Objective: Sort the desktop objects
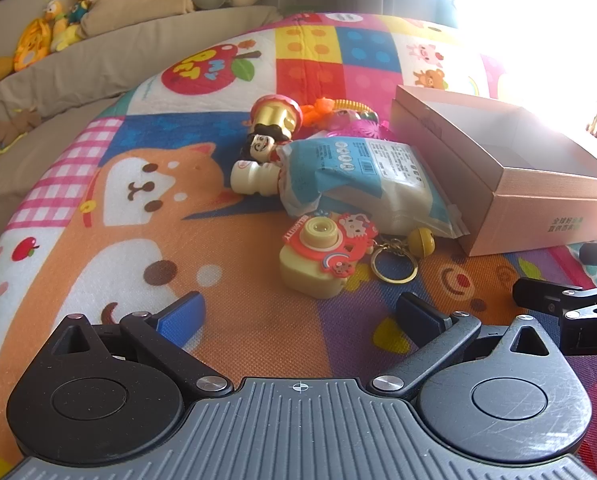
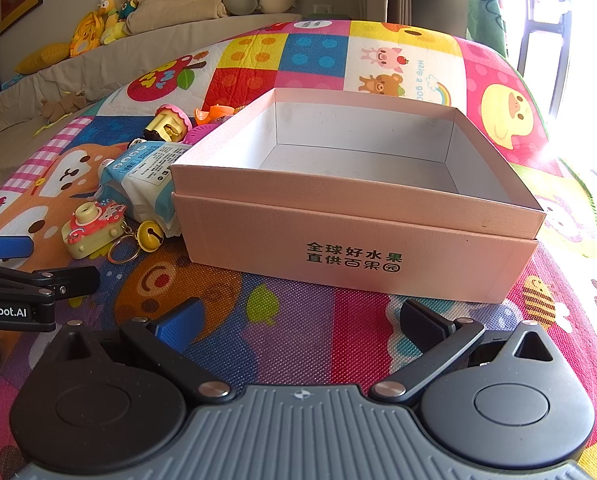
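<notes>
A toy camera keychain (image 1: 322, 254) with a yellow bell lies on the play mat just ahead of my open, empty left gripper (image 1: 302, 316). Behind it lie a blue-white snack pouch (image 1: 362, 176), a small cream bottle (image 1: 254, 176), a figurine (image 1: 272, 128) and orange and pink toys (image 1: 338, 114). An open pink cardboard box (image 2: 358, 236), empty inside, stands to their right, straight ahead of my open, empty right gripper (image 2: 302, 320). The camera keychain also shows at the left of the right wrist view (image 2: 94, 226).
The colourful cartoon play mat (image 1: 238, 344) covers the surface. A beige sofa with plush toys (image 1: 62, 20) and cushions runs behind. Bright window glare fills the right side. The right gripper's body (image 1: 570, 312) pokes in at the left wrist view's right edge.
</notes>
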`<state>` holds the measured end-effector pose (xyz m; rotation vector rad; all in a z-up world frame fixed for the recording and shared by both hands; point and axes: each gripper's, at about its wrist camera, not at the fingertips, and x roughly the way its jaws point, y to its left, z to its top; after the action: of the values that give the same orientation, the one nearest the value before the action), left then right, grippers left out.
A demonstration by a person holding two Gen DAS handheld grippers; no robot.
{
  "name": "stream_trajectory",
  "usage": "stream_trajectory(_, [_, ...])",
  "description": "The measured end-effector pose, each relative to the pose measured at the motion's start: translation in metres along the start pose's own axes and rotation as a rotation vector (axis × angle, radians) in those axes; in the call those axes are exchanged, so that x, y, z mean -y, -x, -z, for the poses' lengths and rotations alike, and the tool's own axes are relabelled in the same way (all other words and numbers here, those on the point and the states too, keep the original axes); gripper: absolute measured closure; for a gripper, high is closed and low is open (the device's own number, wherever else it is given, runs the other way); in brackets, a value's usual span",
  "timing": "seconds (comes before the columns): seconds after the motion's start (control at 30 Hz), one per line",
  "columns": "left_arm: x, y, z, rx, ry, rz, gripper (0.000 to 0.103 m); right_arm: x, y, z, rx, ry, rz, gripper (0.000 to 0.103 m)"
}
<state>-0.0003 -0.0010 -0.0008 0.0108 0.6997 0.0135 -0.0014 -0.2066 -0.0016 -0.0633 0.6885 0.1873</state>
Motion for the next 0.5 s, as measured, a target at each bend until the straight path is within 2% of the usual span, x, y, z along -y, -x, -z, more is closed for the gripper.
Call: stream_trajectory(0.5, [-0.0009, -0.0012, -0.0006, -0.014, -0.002, 0.014, 0.000, -0.0004, -0.0010, 0.0019, -0.002, -0.004, -0.001, 0.000])
